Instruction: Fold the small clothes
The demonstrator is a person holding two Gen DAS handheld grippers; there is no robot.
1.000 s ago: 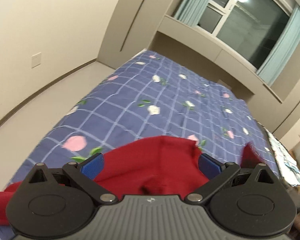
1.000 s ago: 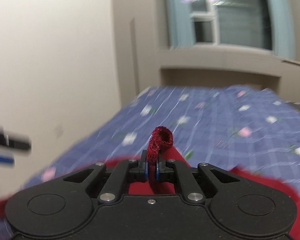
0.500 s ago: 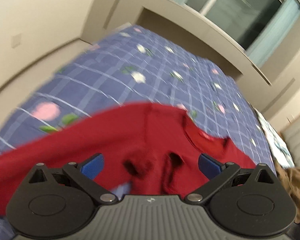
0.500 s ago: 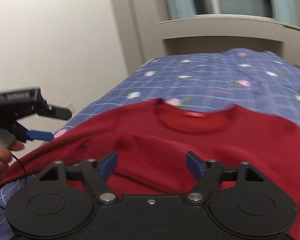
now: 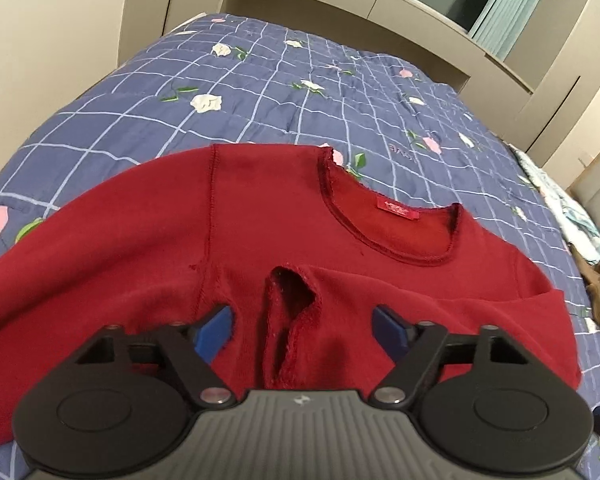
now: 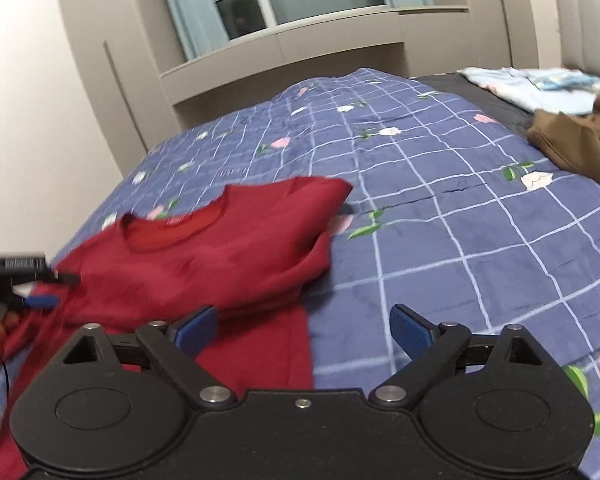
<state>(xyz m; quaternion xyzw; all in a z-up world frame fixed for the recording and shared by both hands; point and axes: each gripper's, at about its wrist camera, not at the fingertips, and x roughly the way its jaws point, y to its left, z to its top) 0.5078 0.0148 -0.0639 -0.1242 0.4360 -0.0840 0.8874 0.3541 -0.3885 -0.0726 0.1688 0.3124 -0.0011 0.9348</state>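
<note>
A small dark red sweater lies spread on the blue checked floral bedspread, neckline and red label away from me. Its lower part is folded up, leaving a rumpled cuff opening near the middle. My left gripper is open and empty just above that fold. In the right wrist view the sweater lies left of centre with one sleeve folded over. My right gripper is open and empty over the sweater's right edge. The left gripper shows at the far left there.
A brown garment and a pale blue patterned cloth lie at the bed's right end by a padded headboard. A window ledge and beige wall run behind the bed. The bedspread extends right of the sweater.
My right gripper was shut on a red sweater edge one second ago; it has opened and let go. The sweater now lies on the bed. Both grippers have tilted down toward it.
</note>
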